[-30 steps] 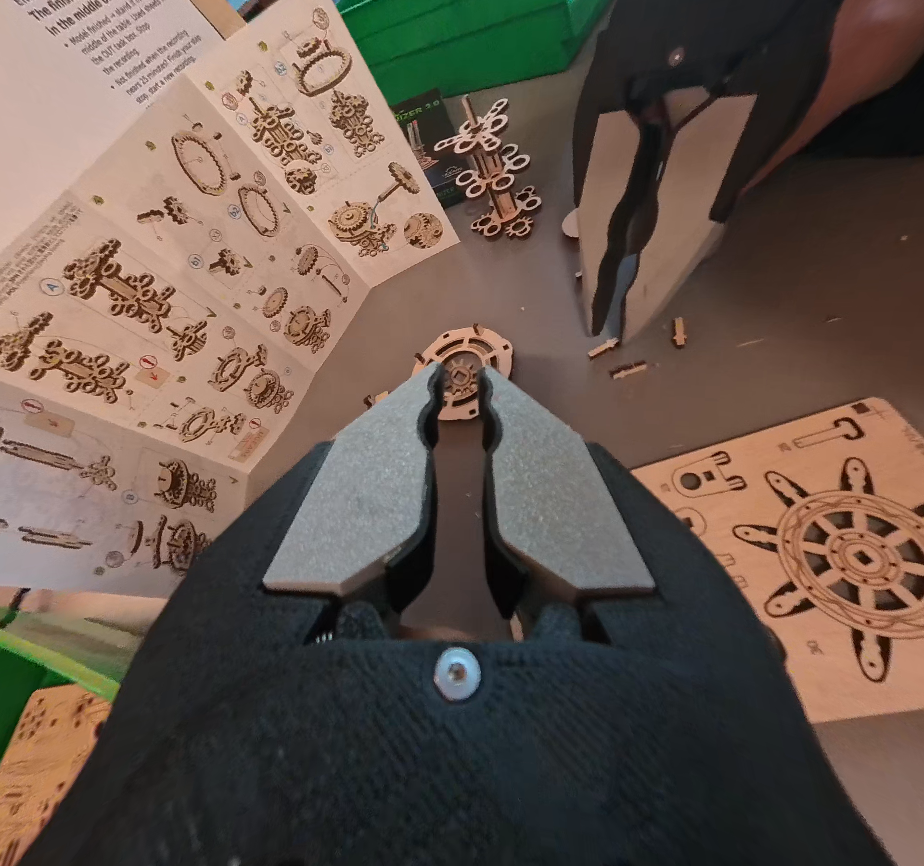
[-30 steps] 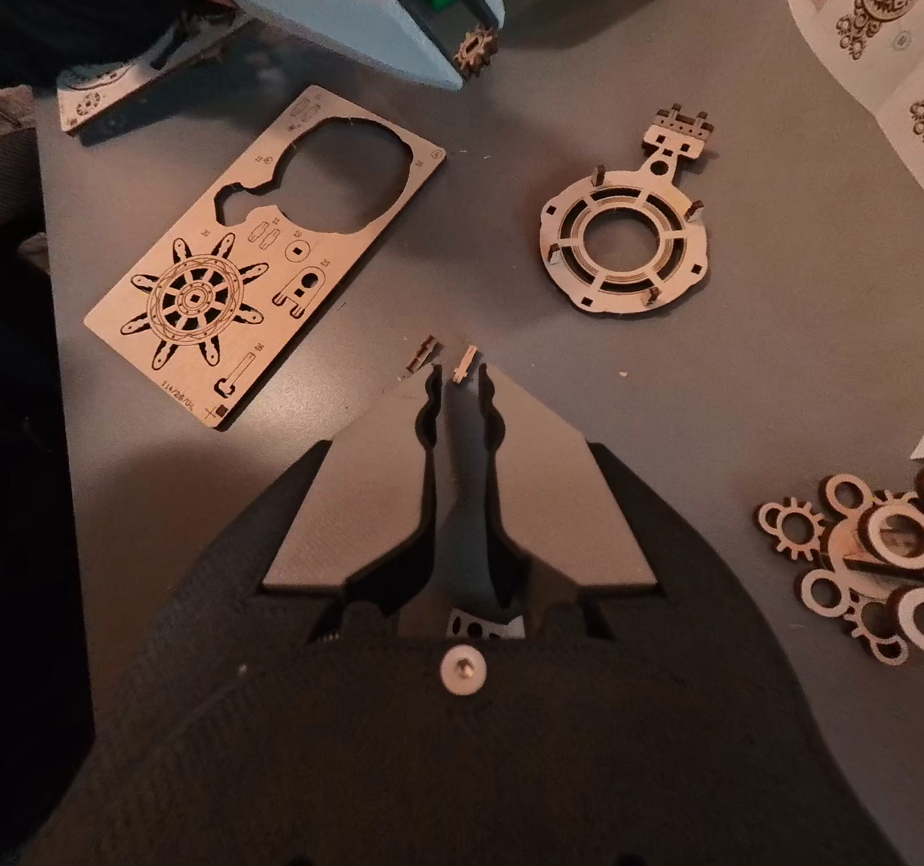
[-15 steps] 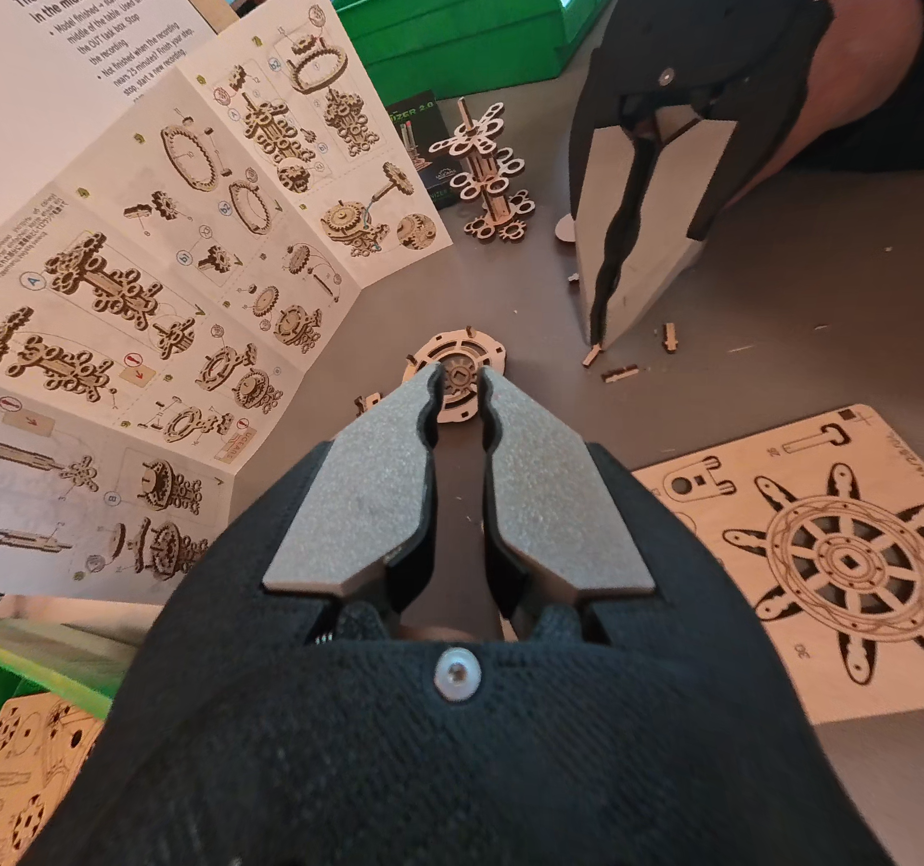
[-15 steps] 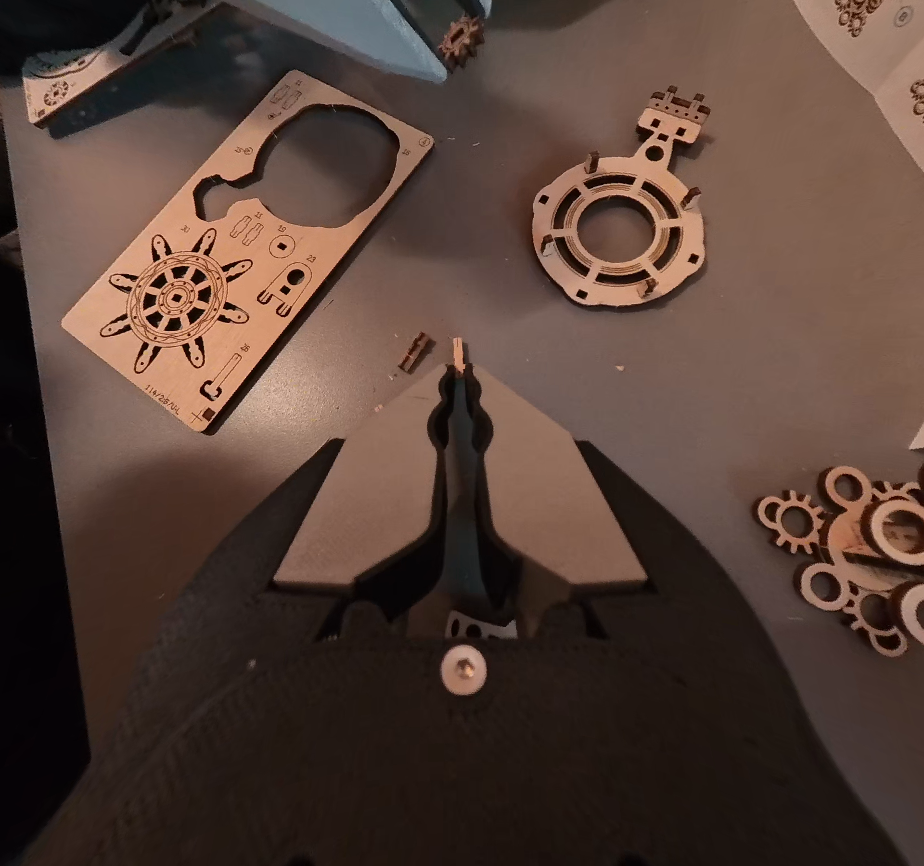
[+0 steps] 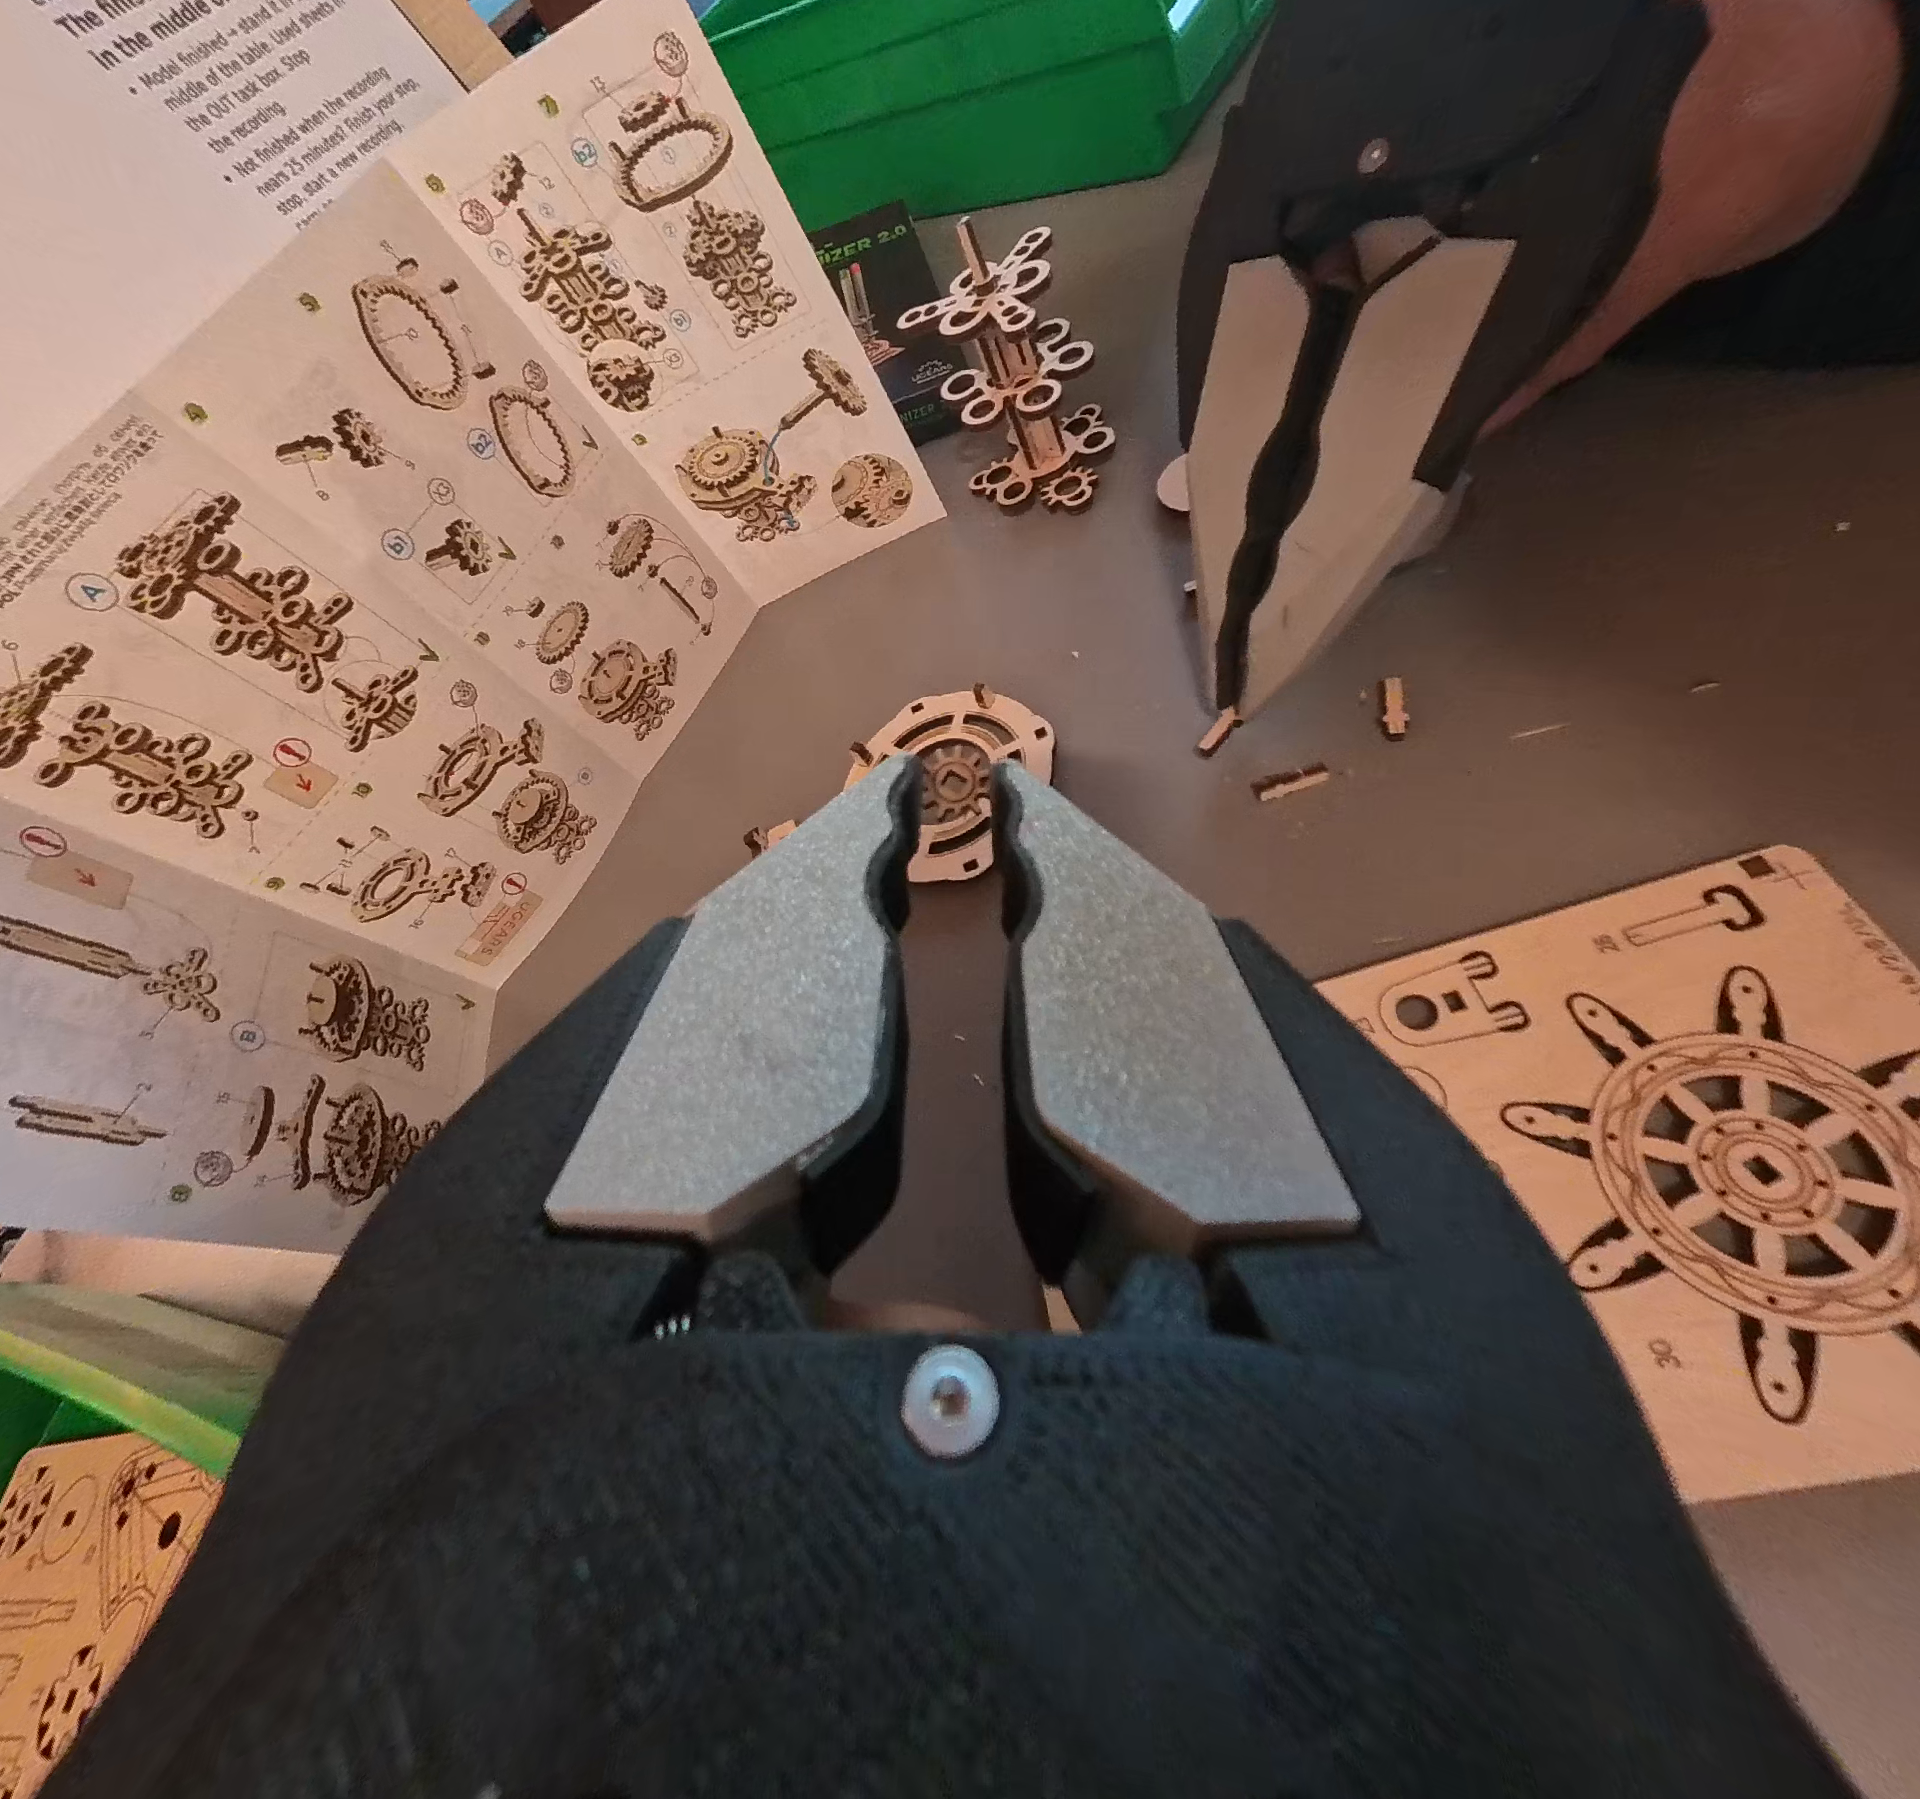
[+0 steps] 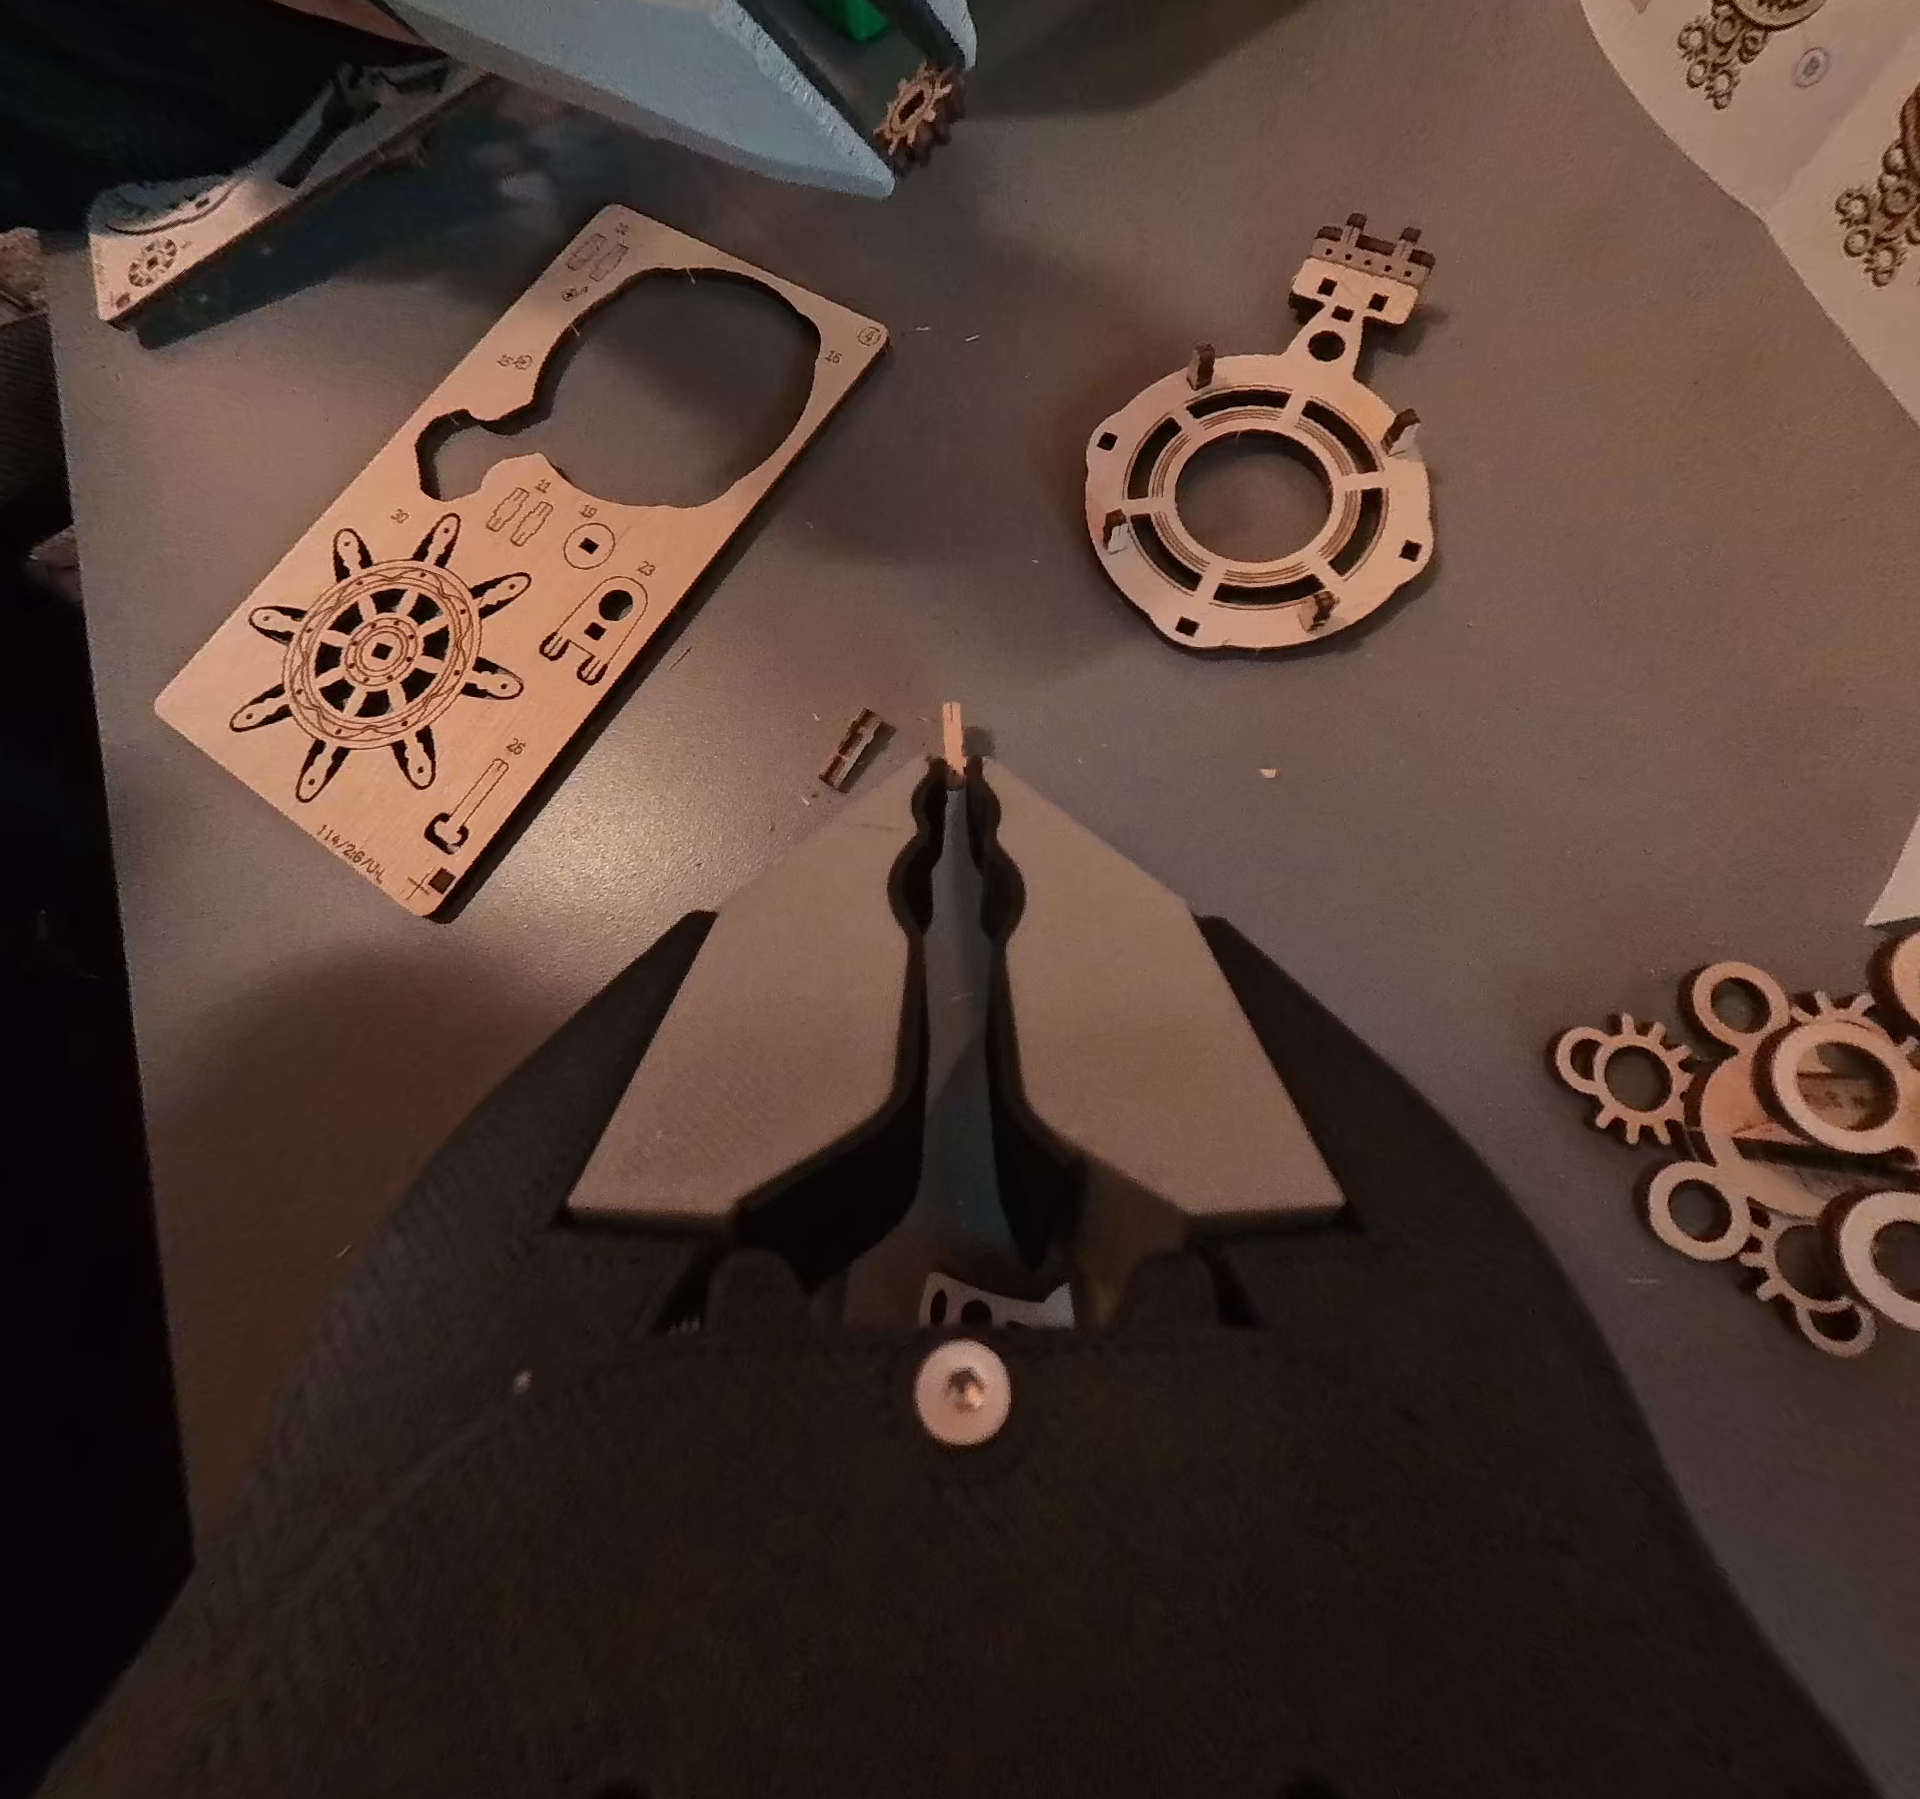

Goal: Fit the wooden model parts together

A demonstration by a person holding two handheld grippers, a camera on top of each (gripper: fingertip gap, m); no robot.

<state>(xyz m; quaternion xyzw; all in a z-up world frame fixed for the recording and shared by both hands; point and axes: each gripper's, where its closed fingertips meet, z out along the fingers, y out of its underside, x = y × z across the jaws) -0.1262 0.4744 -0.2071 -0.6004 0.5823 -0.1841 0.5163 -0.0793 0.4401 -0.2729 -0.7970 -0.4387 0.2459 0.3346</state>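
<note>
My left gripper holds a small wooden gear between its tips, the jaws parted only by the gear's width. It hangs above the desk, over the round ring base, which lies flat with short pegs standing up from it and a tabbed neck pointing toward the far edge.

My right gripper is pinched nearly closed on a tiny wooden peg, tips down at the desk surface. I cannot tell whether the peg is lifted clear or touching. A second loose peg lies just beside it to the left, and in the left wrist view one more lies on the other side of the tips.

The flat parts sheet, with a spoked wheel uncut and a large hole where a piece came out, lies between the pegs and the near left edge. Bare grey desk runs between the pegs and the ring base, and from there toward the right. The ringed tower assembly stands upright near the far side, beside a green bin. The folded instruction sheet stands along the left.
</note>
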